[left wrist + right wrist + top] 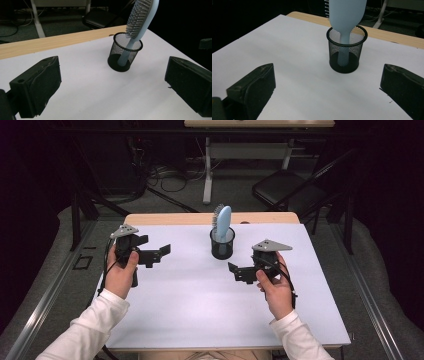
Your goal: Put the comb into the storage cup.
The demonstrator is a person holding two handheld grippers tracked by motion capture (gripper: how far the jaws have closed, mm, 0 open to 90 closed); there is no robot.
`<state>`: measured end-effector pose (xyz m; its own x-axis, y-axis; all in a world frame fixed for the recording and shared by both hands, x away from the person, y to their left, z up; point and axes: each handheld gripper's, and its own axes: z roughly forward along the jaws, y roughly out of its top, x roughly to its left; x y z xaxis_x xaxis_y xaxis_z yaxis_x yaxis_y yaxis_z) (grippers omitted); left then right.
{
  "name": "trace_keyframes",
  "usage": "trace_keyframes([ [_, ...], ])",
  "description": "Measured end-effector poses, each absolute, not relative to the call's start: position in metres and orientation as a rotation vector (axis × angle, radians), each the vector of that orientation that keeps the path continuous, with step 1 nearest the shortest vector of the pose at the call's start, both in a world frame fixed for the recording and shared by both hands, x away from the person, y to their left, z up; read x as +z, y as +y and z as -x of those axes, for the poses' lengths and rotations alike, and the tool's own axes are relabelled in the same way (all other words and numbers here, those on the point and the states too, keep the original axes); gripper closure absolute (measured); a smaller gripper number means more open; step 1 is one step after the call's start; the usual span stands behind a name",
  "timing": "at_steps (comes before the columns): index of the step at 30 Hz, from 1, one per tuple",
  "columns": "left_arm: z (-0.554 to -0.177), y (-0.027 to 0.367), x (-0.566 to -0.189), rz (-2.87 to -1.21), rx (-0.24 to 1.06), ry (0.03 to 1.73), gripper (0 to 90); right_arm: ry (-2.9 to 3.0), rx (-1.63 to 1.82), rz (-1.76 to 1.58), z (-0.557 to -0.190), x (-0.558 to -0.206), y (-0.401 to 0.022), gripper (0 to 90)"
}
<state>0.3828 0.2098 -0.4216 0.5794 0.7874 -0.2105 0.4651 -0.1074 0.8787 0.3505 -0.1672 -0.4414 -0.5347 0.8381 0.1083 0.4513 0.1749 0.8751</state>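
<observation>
Hairbrush (223, 222) stands upright, handle down in mesh cup (222, 243).

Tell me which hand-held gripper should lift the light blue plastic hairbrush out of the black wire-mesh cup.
Probably right. The right hand-held gripper sits nearer the black wire-mesh cup than the left hand-held gripper; both are open. The light blue plastic hairbrush shows its smooth back to it.
</observation>
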Motion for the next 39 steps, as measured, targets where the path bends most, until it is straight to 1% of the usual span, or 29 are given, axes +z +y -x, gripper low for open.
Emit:
trace_keyframes([
  [7,-0.374,0.215,-0.432,-1.742,0.383,1.037,0.5,2.071,1.299,-1.222,-0.345,-0.448,-0.173,0.0],
  [16,-0.371,0.227,-0.447,-1.728,0.380,1.087,0.6,2.046,1.279,-1.259,-0.337,-0.455,-0.188,0.0],
  [32,-0.364,0.249,-0.474,-1.718,0.441,1.169,0.6,1.972,1.213,-1.339,-0.334,-0.474,-0.217,0.0],
  [39,-0.360,0.255,-0.484,-1.699,0.441,1.198,0.6,1.947,1.186,-1.361,-0.333,-0.480,-0.228,0.0],
])
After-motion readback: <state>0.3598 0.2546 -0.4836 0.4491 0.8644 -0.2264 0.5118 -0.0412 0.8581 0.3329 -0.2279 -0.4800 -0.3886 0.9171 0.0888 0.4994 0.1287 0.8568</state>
